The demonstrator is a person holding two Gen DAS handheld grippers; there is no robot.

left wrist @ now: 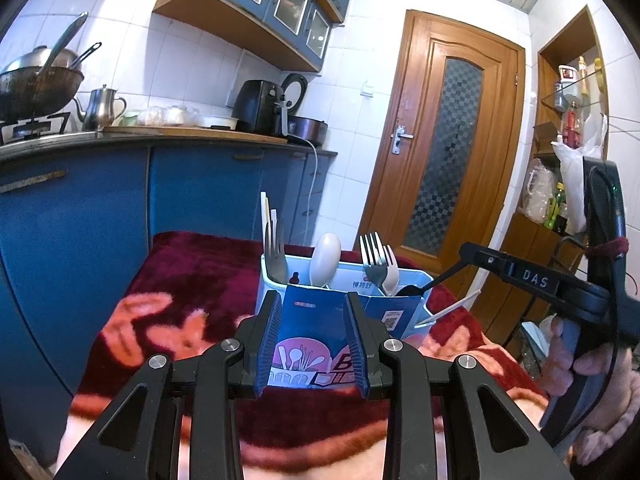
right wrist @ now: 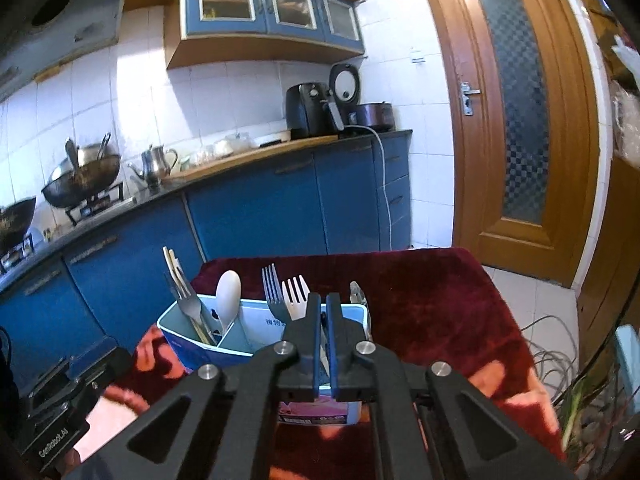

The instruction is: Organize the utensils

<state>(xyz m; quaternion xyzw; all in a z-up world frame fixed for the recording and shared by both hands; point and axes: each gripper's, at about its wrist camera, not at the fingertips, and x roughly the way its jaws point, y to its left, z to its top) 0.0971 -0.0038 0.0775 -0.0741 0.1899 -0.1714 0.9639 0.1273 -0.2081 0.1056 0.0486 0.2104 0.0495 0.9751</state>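
On red-blanketed surface: utensil caddy (left wrist: 404,280), mostly filled.
Right gripper (right wrist: 324,300) clamped on black spoon (left wrist: 412,290), lowering in; left gripper (left wrist: 316,312) agape, empty.

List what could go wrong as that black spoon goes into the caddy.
1. The black spoon, pinched by the right gripper, may snag the forks crowding that compartment.
2. The caddy stands on a soft blanket, and the open left gripper isn't gripping it, so a push could tip it.
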